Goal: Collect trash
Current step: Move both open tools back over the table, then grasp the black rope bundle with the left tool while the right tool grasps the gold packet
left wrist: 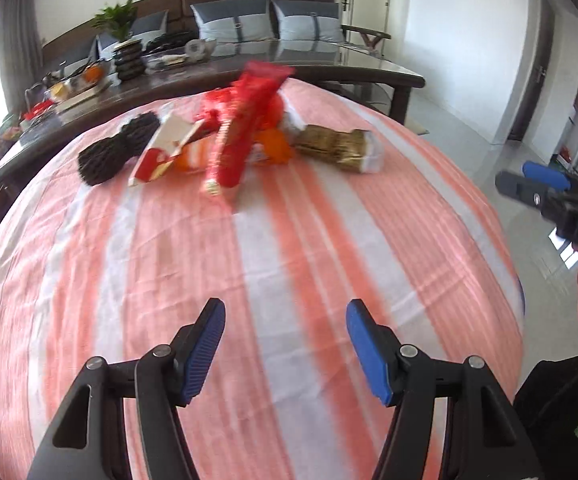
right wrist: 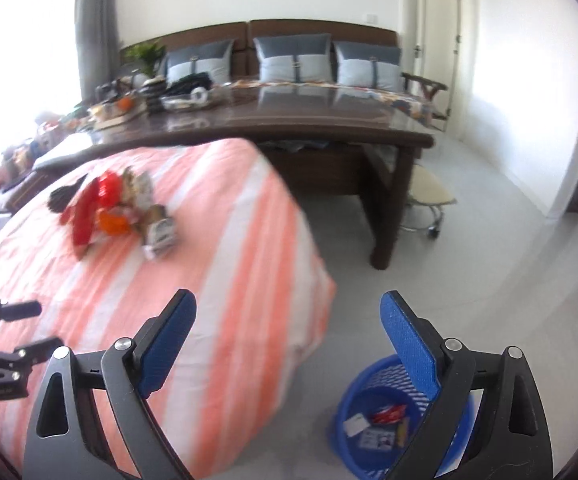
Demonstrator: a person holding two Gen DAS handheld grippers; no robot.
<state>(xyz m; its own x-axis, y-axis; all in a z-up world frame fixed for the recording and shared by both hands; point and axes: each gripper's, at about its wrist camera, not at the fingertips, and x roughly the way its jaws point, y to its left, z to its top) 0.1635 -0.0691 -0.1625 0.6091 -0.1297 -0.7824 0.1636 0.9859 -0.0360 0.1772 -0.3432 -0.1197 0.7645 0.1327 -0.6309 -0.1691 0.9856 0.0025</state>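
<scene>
A heap of trash lies at the far side of the pink-and-white striped tablecloth [left wrist: 273, 264]: a long red wrapper [left wrist: 245, 128], a black crinkled piece [left wrist: 117, 148], a red-and-white carton [left wrist: 165, 152], an orange wrapper [left wrist: 277, 148] and a gold packet [left wrist: 341, 148]. My left gripper [left wrist: 285, 306] hovers over the near cloth, open and empty. My right gripper [right wrist: 287, 295] stands wide open with nothing in it, beyond the table's corner and above a blue basket [right wrist: 349, 396] on the floor. The basket holds a red wrapper [right wrist: 387, 414] and white scraps. The heap [right wrist: 109, 208] also shows in the right wrist view.
A dark wooden table [right wrist: 329, 124] stands behind, with clutter and a plant [left wrist: 117, 20] at its left end. A sofa with grey cushions [right wrist: 297, 60] lines the wall. A stool on casters [right wrist: 429, 196] sits by the table leg. Grey floor [right wrist: 489, 260] spreads to the right.
</scene>
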